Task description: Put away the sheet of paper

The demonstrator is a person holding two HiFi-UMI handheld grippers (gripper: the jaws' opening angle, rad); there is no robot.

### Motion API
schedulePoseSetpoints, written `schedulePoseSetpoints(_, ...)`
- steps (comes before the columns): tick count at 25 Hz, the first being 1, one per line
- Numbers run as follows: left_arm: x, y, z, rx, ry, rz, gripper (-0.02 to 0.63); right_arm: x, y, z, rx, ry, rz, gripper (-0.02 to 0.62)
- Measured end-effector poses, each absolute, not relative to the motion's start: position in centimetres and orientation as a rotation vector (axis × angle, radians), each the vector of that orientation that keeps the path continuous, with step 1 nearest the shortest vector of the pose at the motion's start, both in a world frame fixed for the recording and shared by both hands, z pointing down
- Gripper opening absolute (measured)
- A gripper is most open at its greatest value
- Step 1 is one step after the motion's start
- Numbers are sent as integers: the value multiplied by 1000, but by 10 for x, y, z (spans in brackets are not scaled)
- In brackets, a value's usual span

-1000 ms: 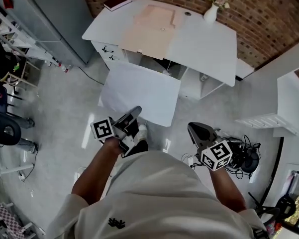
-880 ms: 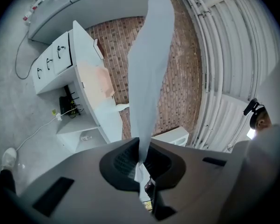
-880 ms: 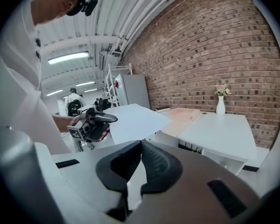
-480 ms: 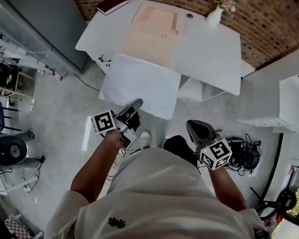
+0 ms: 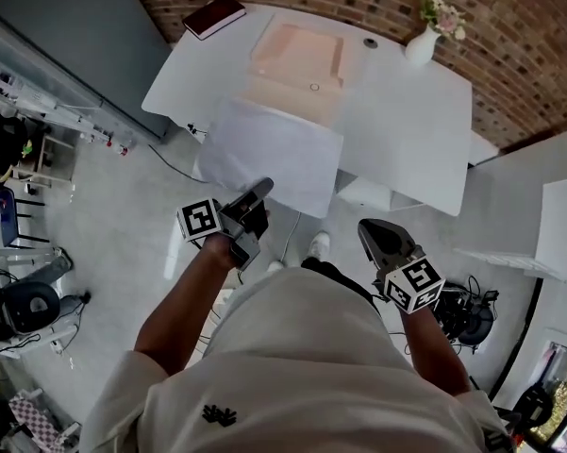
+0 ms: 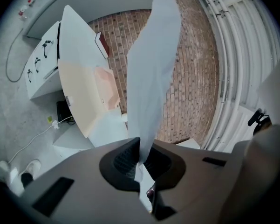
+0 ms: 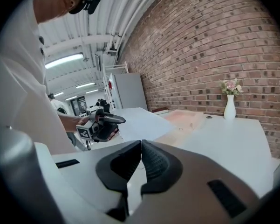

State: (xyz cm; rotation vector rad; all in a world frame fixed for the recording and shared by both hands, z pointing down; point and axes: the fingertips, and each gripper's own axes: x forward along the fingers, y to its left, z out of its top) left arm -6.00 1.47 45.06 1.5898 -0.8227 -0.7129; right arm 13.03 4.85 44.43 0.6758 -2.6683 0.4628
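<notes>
The white sheet of paper [image 5: 274, 154] hangs in the air over the front edge of the white desk [image 5: 406, 121]. My left gripper [image 5: 258, 192] is shut on the sheet's near edge. In the left gripper view the sheet [image 6: 151, 64] rises edge-on from between the closed pads. A peach open folder [image 5: 297, 53] lies on the desk beyond the sheet, and the sheet hides part of its front flap. My right gripper [image 5: 368, 229] hangs lower right, away from the desk, shut with nothing in it. The right gripper view shows the left gripper [image 7: 100, 122] holding the sheet [image 7: 140, 122].
A dark red book [image 5: 215, 15] lies at the desk's far left corner and a white vase [image 5: 423, 43] with flowers stands at the far right. A brick wall runs behind the desk. A grey cabinet [image 5: 66, 36] stands to the left; cables and gear [image 5: 462, 310] lie on the floor right.
The person has stepped closer to the desk. The left gripper has carried the sheet forward, from over the floor to over the desk's front edge and the folder's flap.
</notes>
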Motion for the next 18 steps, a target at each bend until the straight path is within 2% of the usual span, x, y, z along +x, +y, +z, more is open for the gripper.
schedulePoseSetpoints(13,-78,-118,474,1499,-900,-714,23,151,-75,456,639,-2679,547,29)
schedulePoseSetpoints(18,-96,-166,484,1493,-866,-684,23,144,-117,454,780,-2652,588,29)
